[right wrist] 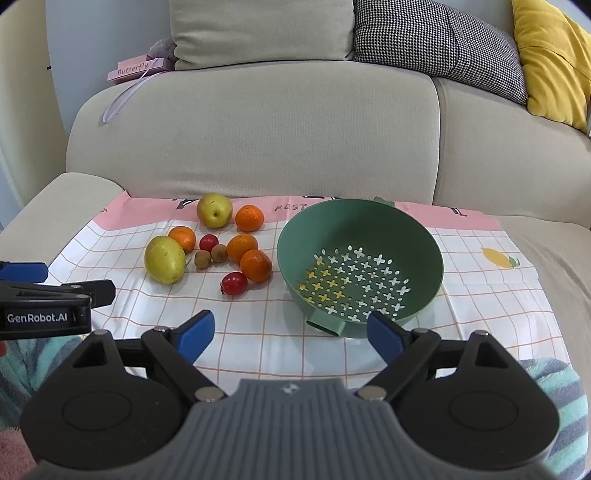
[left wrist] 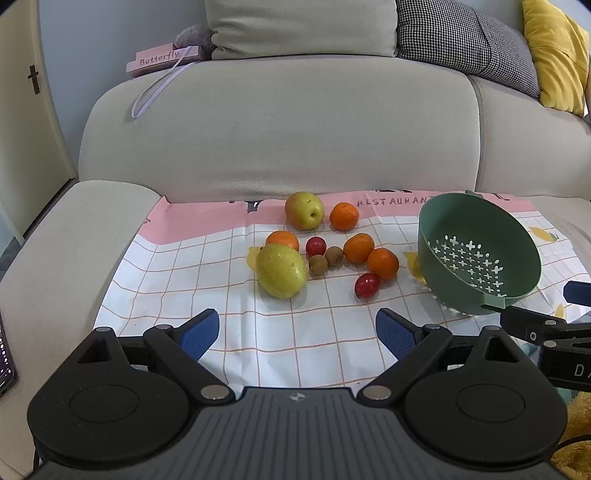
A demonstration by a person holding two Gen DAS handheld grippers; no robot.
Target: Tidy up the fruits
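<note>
Fruit lies in a cluster on a checked cloth (left wrist: 221,280) on the sofa seat: a yellow-green pear (left wrist: 281,270), a second pear (left wrist: 304,210) behind, several oranges (left wrist: 382,263), two red fruits (left wrist: 367,285) and two small brown ones (left wrist: 318,264). An empty green colander (left wrist: 476,254) stands to their right, tilted. My left gripper (left wrist: 297,334) is open and empty, in front of the fruit. My right gripper (right wrist: 290,334) is open and empty, just in front of the colander (right wrist: 360,266) and its handle. The fruit cluster (right wrist: 236,251) lies left of the colander.
The sofa backrest (left wrist: 277,129) rises behind the cloth, with a grey cushion (left wrist: 299,26), a houndstooth cushion (left wrist: 469,40) and a yellow cushion (left wrist: 554,55). A pink "Butterfly" box (left wrist: 162,59) sits on the backrest's left. The armrest (left wrist: 55,258) borders the cloth's left.
</note>
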